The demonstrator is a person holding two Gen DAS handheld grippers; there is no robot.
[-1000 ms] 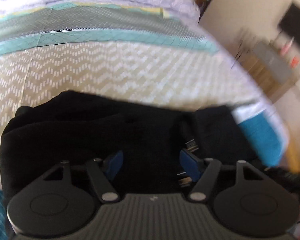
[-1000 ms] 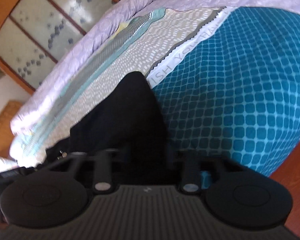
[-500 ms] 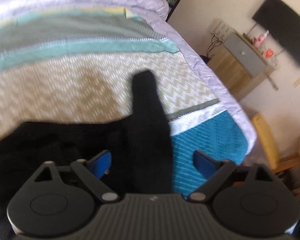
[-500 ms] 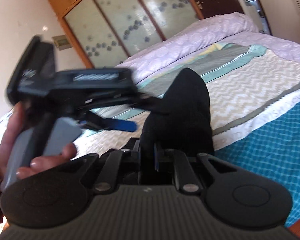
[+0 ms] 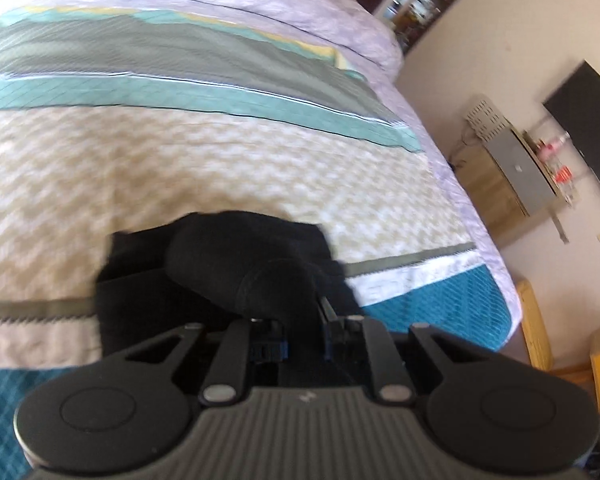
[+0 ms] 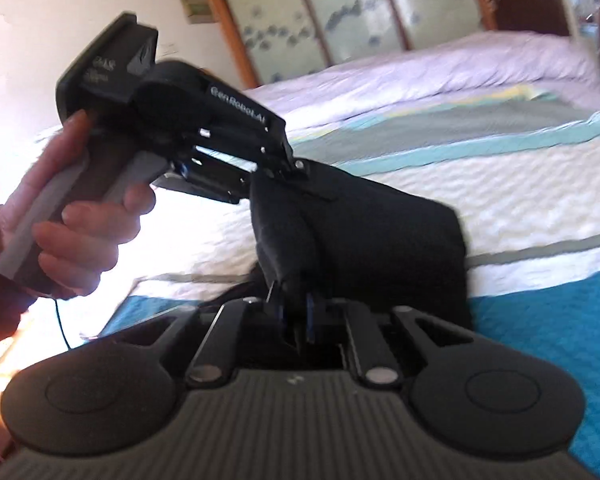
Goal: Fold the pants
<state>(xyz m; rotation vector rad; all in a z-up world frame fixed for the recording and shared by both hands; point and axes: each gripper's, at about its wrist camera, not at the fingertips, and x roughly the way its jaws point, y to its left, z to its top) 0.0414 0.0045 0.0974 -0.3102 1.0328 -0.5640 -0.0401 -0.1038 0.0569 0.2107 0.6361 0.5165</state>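
The black pants (image 5: 228, 268) are bunched and lifted off the bed. My left gripper (image 5: 304, 344) is shut on a fold of them, the cloth bulging out over its fingers. In the right wrist view the pants (image 6: 372, 232) hang between both tools. My right gripper (image 6: 296, 316) is shut on a lower fold. The left gripper (image 6: 288, 168), held in a hand, pinches the upper edge of the cloth just above and left of the right one.
The bed (image 5: 180, 152) has a quilt with beige zigzag, green and grey bands and a teal foot section (image 6: 548, 320). A wooden side cabinet (image 5: 512, 188) and wall TV stand right of the bed. A wardrobe (image 6: 360, 8) lines the far wall.
The left gripper has shut on the pants after being open. Both grippers have lifted the cloth and come close together, bunching it into a shorter bundle.
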